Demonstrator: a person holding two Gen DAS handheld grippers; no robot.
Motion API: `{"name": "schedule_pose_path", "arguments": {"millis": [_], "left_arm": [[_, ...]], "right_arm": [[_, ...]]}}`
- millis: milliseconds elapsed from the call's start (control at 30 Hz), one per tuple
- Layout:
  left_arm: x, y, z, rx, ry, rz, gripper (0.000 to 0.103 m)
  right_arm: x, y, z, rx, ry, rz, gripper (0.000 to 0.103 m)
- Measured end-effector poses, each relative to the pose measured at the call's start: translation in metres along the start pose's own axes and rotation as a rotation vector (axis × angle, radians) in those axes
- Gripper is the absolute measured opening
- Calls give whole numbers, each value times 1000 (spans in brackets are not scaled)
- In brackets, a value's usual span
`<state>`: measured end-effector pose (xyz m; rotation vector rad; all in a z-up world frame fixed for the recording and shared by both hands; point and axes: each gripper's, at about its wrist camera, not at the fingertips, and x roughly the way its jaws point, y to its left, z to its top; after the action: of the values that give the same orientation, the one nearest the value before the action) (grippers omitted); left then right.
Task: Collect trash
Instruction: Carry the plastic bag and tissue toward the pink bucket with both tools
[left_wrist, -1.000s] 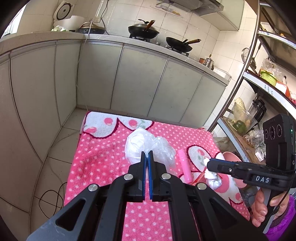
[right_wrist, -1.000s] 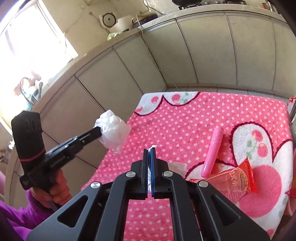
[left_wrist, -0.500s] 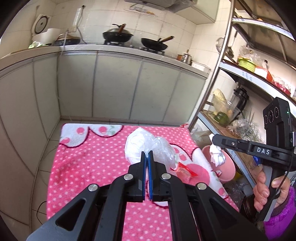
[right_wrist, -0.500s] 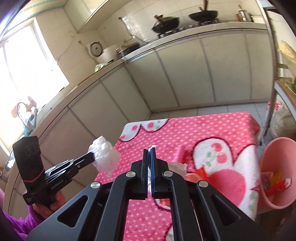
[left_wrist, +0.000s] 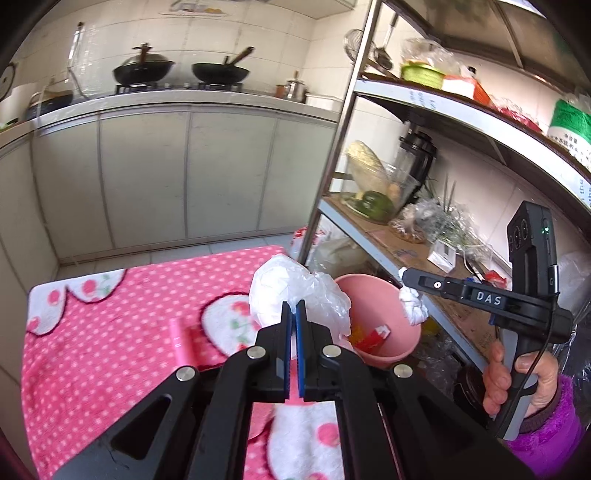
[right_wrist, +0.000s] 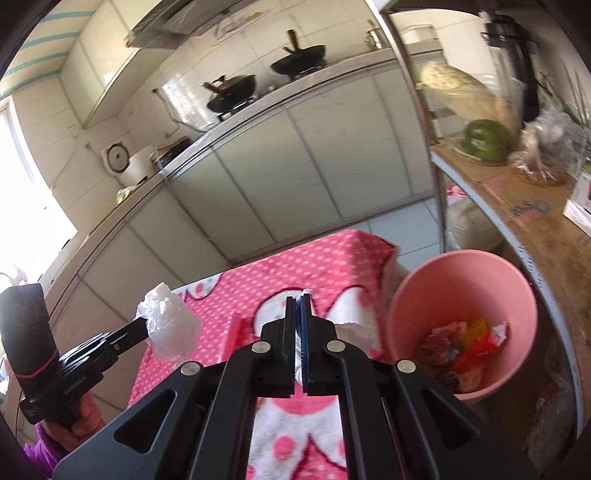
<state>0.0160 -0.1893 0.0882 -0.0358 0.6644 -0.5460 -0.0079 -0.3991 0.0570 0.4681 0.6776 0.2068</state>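
Note:
My left gripper is shut on a crumpled clear plastic bag, held over the right edge of the pink dotted tablecloth. Just right of it stands a pink bin. My right gripper is shut on a white tissue wad, left of the pink bin, which holds several wrappers. In the left wrist view the right gripper dangles the tissue at the bin's right rim. The right wrist view shows the left gripper with the bag.
A pink tube lies on the cloth. A metal shelf rack with a glass bowl of vegetables and bags rises right behind the bin. Grey kitchen cabinets with woks on top line the far side.
Both grippers have swung right, from over the middle of the table to beside the pink bin, each still holding its piece. The shelf rack and bin have come into view.

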Motion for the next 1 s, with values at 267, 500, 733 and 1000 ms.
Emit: {"name": "schedule_pose_path", "arguments": {"millis": [267, 500, 733, 1000], "left_arm": [[65, -50, 10, 76, 65, -68, 2], [119, -73, 10, 118, 137, -97, 2], [170, -93, -1, 152, 211, -99, 2], [212, -110, -25, 177, 303, -113, 2]], "right_arm": [[7, -56, -4, 63, 3, -100, 3], [26, -98, -10, 120, 32, -152, 3], [43, -124, -17, 152, 52, -209, 3], [56, -146, -25, 184, 81, -246, 3]]}}
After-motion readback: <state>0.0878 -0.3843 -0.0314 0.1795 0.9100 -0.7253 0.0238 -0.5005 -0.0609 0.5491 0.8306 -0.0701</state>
